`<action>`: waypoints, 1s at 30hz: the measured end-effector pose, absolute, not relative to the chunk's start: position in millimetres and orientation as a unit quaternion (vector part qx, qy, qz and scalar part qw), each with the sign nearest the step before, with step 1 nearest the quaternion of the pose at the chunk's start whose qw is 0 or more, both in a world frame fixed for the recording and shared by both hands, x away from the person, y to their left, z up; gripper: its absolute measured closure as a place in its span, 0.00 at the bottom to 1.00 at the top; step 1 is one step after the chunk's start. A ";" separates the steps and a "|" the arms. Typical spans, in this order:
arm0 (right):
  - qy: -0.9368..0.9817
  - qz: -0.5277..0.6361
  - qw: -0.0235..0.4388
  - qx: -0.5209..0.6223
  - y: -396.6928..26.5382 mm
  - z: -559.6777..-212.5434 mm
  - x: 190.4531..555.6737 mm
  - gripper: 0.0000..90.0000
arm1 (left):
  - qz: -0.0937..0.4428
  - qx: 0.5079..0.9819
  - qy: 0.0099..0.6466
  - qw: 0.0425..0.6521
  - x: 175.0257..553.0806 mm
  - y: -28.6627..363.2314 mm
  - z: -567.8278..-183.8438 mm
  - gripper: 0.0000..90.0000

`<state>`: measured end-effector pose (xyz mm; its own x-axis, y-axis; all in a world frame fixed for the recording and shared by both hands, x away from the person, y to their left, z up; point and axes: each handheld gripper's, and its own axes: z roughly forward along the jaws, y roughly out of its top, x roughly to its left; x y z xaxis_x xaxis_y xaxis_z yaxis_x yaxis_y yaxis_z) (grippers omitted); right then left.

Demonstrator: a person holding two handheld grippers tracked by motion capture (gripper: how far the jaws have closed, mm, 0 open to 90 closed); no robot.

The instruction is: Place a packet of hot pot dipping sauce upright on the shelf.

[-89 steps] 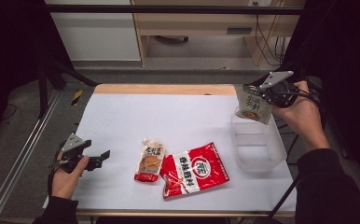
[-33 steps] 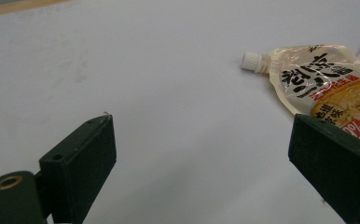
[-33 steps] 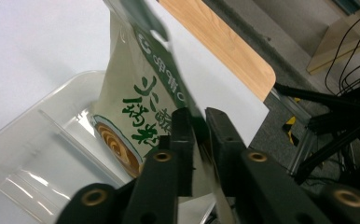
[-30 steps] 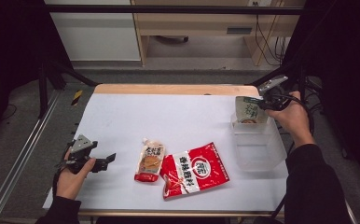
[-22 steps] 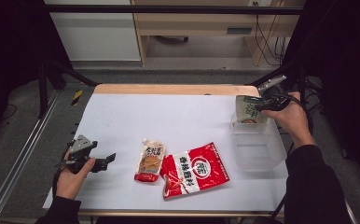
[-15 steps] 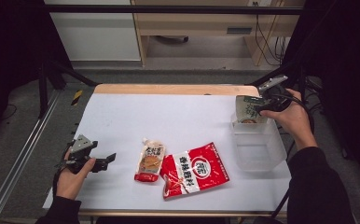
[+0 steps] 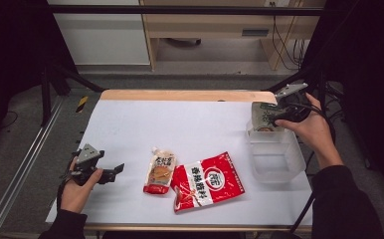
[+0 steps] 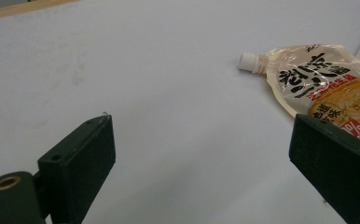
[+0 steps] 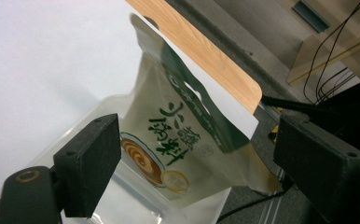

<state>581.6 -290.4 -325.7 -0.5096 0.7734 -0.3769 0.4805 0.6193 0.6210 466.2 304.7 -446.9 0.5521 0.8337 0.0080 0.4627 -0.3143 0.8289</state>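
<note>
We see the right gripper (image 7: pixel 278 118) at the far end of the clear plastic tub (image 7: pixel 275 158), jaws just opened wide, pads clear of the silver-green printed pouch (image 9: pixel 187 140), which stands tilted in that end of the tub. The left gripper (image 7: pixel 111 173) rests on the white table (image 7: pixel 180 124), jaws wide and empty, near the pale spouted sauce pouch (image 8: pixel 318 84).

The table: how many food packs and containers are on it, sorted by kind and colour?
Green and silver pouch, standing in the box: 1
Pale spouted pouch, lying flat: 1
Red packet, lying flat: 1
Clear plastic box: 1
Total: 4 things, 3 food packs and 1 container
</note>
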 end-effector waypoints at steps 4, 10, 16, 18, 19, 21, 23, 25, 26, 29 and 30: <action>0.841 0.229 0.326 0.367 -284.1 -323.9 578.6 0.17 | 0.224 0.781 0.413 0.410 466.2 303.8 -447.1 0.08; 0.840 0.226 0.324 0.371 -283.6 -325.7 581.1 0.16 | 0.223 0.781 0.414 0.411 466.2 304.1 -447.0 0.08; 0.841 0.228 0.324 0.369 -283.0 -325.8 581.1 0.15 | 0.224 0.781 0.414 0.411 466.2 304.1 -447.0 0.08; 0.840 0.231 0.326 0.367 -282.5 -325.1 580.2 0.15 | 0.224 0.781 0.414 0.411 466.1 304.0 -446.9 0.08; 0.840 0.232 0.327 0.366 -282.2 -324.8 579.8 0.14 | 0.225 0.780 0.414 0.412 466.0 303.9 -446.9 0.08; 0.839 0.235 0.330 0.363 -279.8 -322.5 576.8 0.14 | 0.224 0.780 0.414 0.412 466.1 304.0 -446.8 0.08; 0.839 0.241 0.336 0.355 -275.8 -319.0 572.7 0.14 | 0.224 0.780 0.414 0.413 466.2 303.8 -447.0 0.08; 0.837 0.251 0.343 0.347 -269.4 -313.9 566.8 0.14 | 0.225 0.780 0.413 0.413 466.2 303.5 -446.9 0.08; 0.836 0.256 0.344 0.343 -266.2 -312.1 564.2 0.14 | 0.224 0.781 0.412 0.413 465.9 303.0 -446.7 0.08; 0.834 0.269 0.355 0.326 -248.1 -305.5 550.7 0.17 | 0.224 0.784 0.407 0.412 465.2 301.4 -446.2 0.08; 0.833 0.278 0.354 0.323 -241.1 -304.6 546.0 0.17 | 0.223 0.786 0.404 0.411 464.9 300.7 -445.9 0.08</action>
<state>546.0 -241.1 -304.6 -0.5407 0.7341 -0.4108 0.3406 0.6376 0.6910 464.9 300.7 -445.9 0.5746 0.8183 0.0183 0.4520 -0.3359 0.8263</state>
